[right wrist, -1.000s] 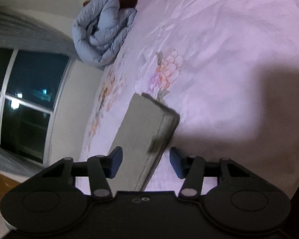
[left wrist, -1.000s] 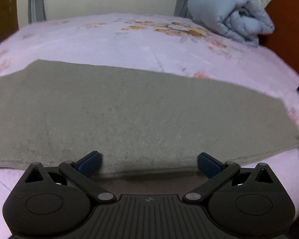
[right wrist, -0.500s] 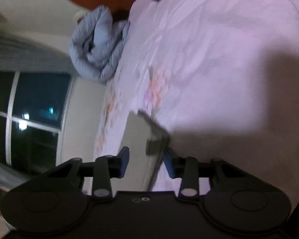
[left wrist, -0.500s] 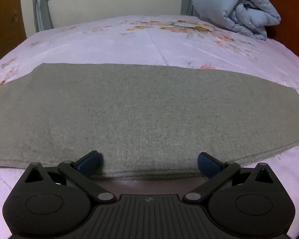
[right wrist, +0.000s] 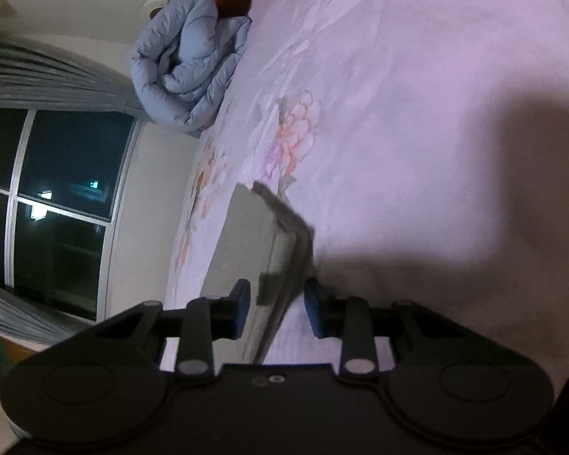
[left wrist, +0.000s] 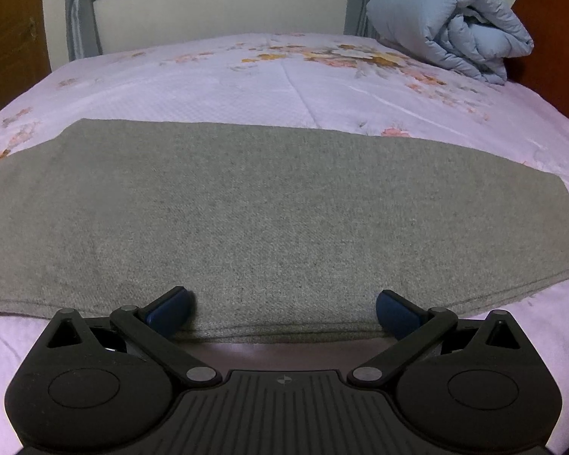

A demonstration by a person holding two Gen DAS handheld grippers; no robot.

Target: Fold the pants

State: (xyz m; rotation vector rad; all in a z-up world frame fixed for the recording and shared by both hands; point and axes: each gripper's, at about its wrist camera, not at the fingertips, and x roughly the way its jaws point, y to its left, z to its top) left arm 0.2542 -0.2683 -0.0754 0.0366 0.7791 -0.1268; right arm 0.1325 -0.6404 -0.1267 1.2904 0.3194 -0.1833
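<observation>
Grey pants (left wrist: 269, 220) edge between left gripper (left wrist: 282, 313) fingers (spread).

Count: 1 pair of grey pants (left wrist: 269, 212), flat on the bed (left wrist: 246, 87). 1 rolled blue duvet (left wrist: 451, 24) at the bed's head end. 1 window (right wrist: 53, 204) beyond the bed. 2 grippers: left gripper (left wrist: 282, 309), right gripper (right wrist: 277, 305).

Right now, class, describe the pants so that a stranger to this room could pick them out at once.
Start at the bed with the pink floral sheet. The pants lie flat across its near edge, in front of the left gripper. They are plain grey-green, unlike the puffy blue duvet rolled by the headboard.
</observation>
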